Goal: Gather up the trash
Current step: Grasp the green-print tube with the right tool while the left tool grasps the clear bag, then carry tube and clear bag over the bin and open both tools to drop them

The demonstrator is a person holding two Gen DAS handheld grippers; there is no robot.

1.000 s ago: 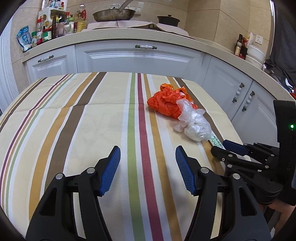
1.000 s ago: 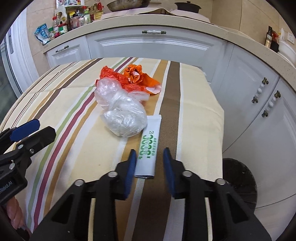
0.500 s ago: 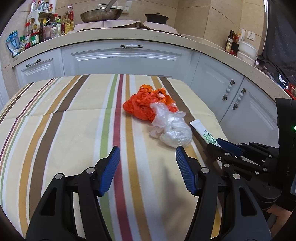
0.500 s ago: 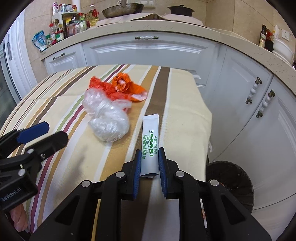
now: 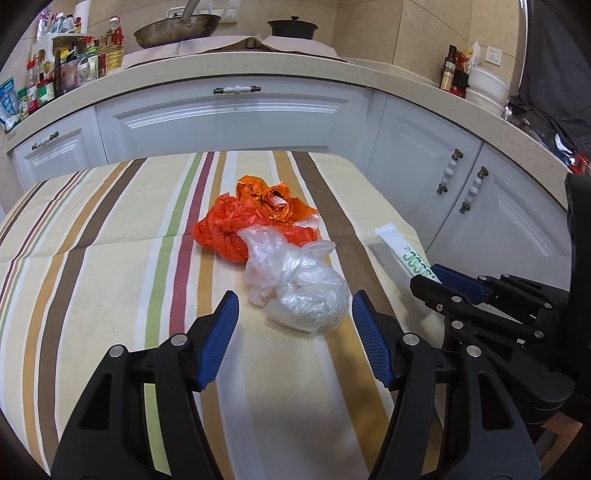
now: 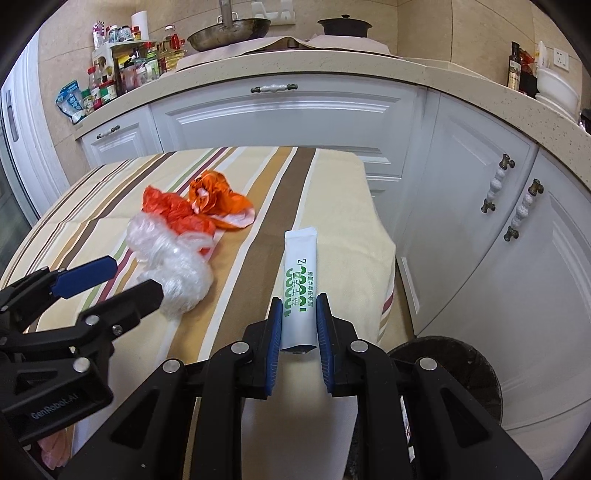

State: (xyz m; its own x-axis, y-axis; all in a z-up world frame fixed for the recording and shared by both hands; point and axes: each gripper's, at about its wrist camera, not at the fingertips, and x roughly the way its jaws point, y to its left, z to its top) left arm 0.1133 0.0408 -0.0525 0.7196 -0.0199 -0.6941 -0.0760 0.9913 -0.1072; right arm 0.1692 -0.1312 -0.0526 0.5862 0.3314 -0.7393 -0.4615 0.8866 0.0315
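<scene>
Right gripper: pressed onto the near end of the white sachet; the pads are seen flat against both its edges.
White sachet: appears lifted clear of the striped tablecloth, its far end pointing away from the camera; judged to be the first piece in hand.
Trash bin: dark, round, on the floor just right of the table edge, below the right gripper; only part of the rim is visible. No trash can be made out inside it.
Left gripper: jaws spread wide, nothing held; the clear plastic bag lies just ahead of the gap between the fingertips.
Clear plastic bag: crumpled, on the cloth, touching the orange plastic bag behind it.
Orange plastic bag: crumpled, further back, near mid-table.
Progress: one item gripped, none judged binned; two bags left on the table.
Obstacles: the two grippers are held near each other; nothing else is seen between sachet and bin.
Background: white cabinets, counter with pan, pot and bottles, well apart.
</scene>
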